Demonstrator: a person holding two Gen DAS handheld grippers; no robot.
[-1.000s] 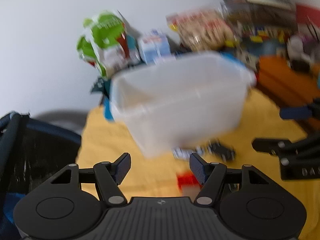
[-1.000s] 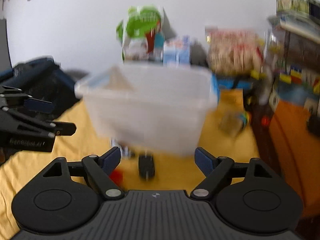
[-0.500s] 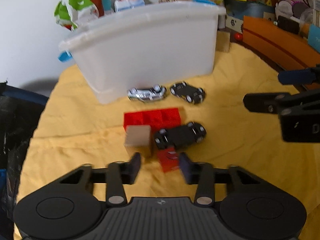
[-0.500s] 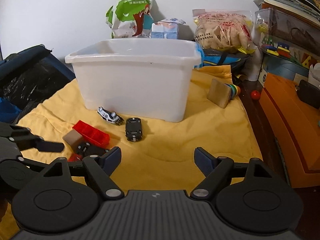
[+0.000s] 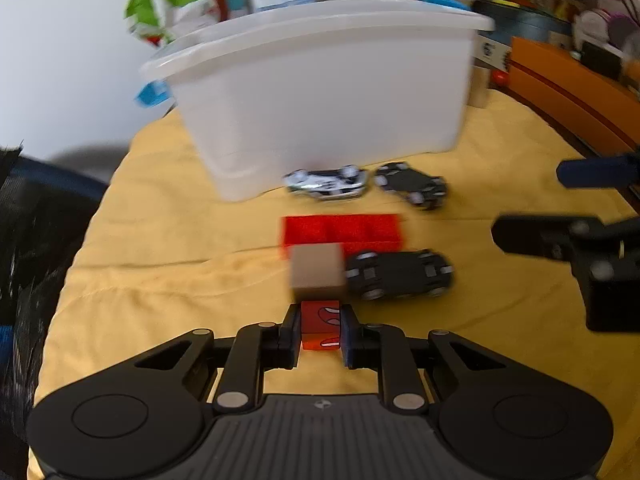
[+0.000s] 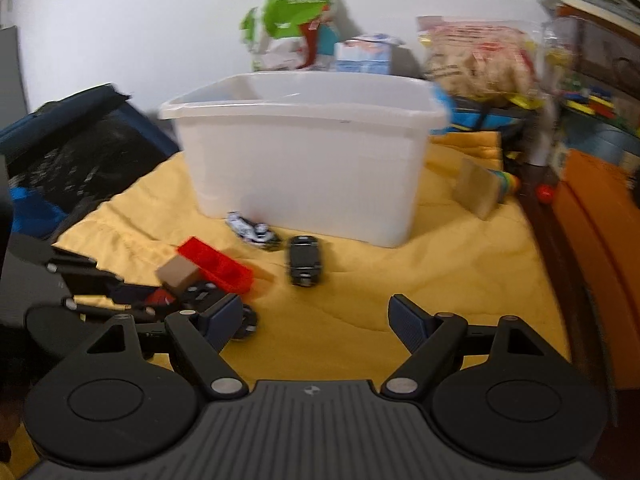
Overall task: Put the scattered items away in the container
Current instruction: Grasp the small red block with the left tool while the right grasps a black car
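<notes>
**Plastic, cloth and wood share a yellow spread**

A translucent white plastic container (image 5: 320,92), smooth and faintly glossy, sits on a soft yellow cloth (image 5: 180,272) that lies in matt wrinkles. A red plastic brick (image 5: 342,230) has a bright, slick finish; a tan block (image 5: 318,274) looks like matt bare wood. A silver toy car (image 5: 326,182) has a metallic shine; two black toy cars (image 5: 400,274) look duller. The left hand-held gripper (image 5: 320,326) is matt black plastic, its body ribbed.
</notes>
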